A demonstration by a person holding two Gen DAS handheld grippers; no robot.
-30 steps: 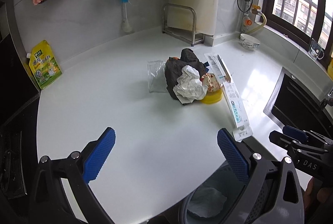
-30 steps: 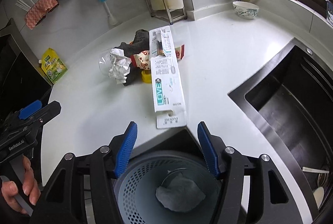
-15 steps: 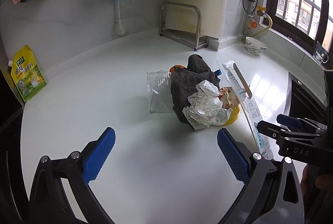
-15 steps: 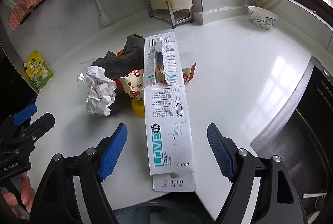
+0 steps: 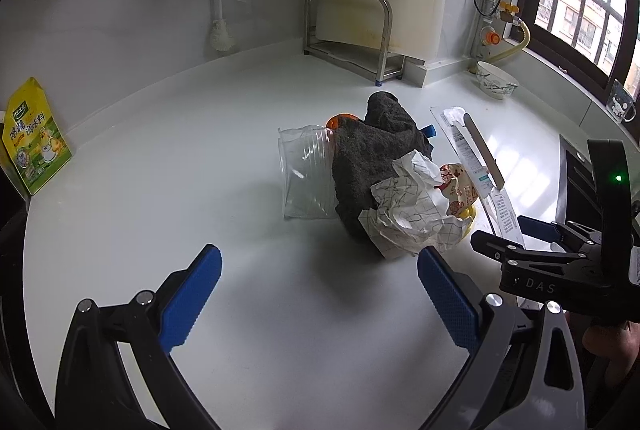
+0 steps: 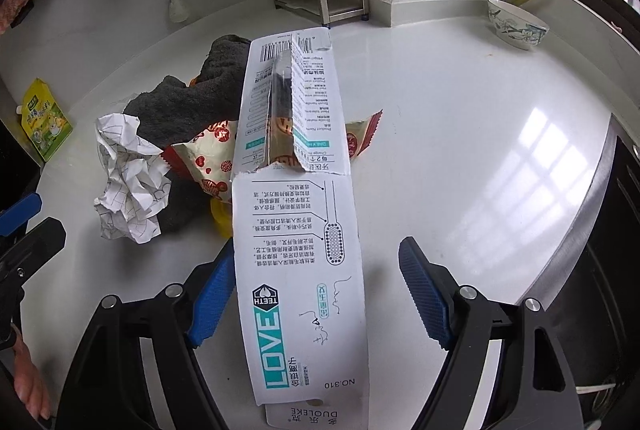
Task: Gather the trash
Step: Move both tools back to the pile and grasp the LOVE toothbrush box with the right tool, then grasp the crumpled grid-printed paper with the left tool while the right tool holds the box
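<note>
While both grippers hang empty and spread, right gripper [image 6: 310,294] straddles the toothbrush card [image 6: 298,270] lying mid-counter [image 6: 460,134], its jaws just widened, pads clear. Left gripper [image 5: 320,294] faces crumpled paper [image 5: 404,214] beside. Step: approach; next, close on the card.

**Counter surface and items resting on it**

A glossy white counter [image 5: 168,166] is shown, curving along the tiled wall. Near its middle a pile is formed: a dark grey cloth [image 5: 372,158], a clear plastic bag [image 5: 306,174] beside it, crumpled paper [image 5: 408,218] against the cloth, a red-patterned wrapper [image 6: 204,158], and a long toothbrush package card [image 6: 300,270]. A yellow pouch [image 5: 34,146] is stood at the wall. A metal rack [image 5: 348,30] and a patterned bowl [image 5: 497,85] are placed at the far side.
</note>
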